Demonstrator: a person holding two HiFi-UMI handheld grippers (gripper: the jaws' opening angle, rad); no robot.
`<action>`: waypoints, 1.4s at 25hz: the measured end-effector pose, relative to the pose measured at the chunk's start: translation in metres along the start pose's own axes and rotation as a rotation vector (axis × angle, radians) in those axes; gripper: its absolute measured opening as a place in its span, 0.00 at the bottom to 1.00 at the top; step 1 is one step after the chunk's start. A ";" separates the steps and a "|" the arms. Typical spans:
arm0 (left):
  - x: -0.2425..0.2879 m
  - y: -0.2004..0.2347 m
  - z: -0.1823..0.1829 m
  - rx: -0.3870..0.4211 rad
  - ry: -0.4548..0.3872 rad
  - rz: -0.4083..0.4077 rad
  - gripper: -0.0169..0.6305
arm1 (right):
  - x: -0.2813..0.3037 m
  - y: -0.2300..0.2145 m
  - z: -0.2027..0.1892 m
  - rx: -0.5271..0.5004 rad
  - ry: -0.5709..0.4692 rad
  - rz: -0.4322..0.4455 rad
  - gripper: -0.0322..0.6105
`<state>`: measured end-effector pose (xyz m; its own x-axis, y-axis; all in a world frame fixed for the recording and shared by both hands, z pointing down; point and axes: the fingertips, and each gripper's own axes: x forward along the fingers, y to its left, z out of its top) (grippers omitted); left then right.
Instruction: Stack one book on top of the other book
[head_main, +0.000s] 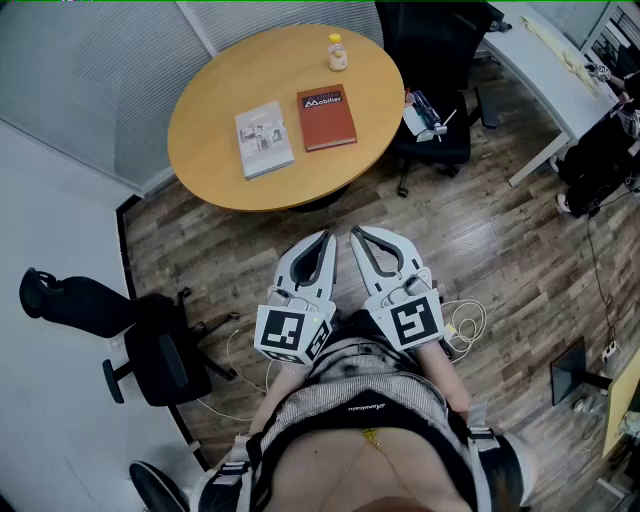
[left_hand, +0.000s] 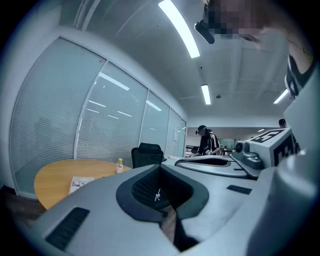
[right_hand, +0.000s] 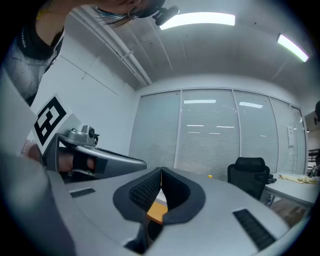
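Two books lie side by side on the round wooden table (head_main: 210, 160): a white book (head_main: 264, 139) on the left and a red-brown book (head_main: 326, 117) to its right. Both grippers hang over the floor, well short of the table, close to the person's body. My left gripper (head_main: 326, 239) and my right gripper (head_main: 355, 236) are both shut with nothing between the jaws, tips nearly touching each other. In the left gripper view the white book (left_hand: 80, 183) shows on the table at far left, past the shut left gripper (left_hand: 159, 167). The right gripper (right_hand: 161, 172) points level.
A small yellow-capped bottle (head_main: 338, 52) stands at the table's far edge. A black office chair (head_main: 435, 60) sits behind the table, another black chair (head_main: 130, 335) at my left. A white desk (head_main: 560, 85) is at the right. Cables (head_main: 465, 325) trail on the wood floor.
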<state>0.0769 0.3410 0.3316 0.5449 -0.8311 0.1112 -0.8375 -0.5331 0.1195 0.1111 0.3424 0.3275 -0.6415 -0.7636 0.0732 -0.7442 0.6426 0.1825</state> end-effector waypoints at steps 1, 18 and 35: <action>0.001 0.000 0.000 -0.011 -0.001 -0.004 0.06 | 0.000 -0.001 -0.001 0.001 -0.001 0.003 0.09; 0.012 0.003 -0.008 -0.088 0.013 0.006 0.06 | 0.005 -0.015 -0.008 0.089 -0.021 0.017 0.09; 0.084 0.077 0.011 -0.045 0.009 -0.096 0.06 | 0.101 -0.053 -0.013 0.079 0.014 -0.052 0.09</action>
<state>0.0581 0.2282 0.3394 0.6233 -0.7748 0.1061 -0.7788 -0.6026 0.1744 0.0880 0.2310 0.3377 -0.5993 -0.7966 0.0790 -0.7892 0.6045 0.1087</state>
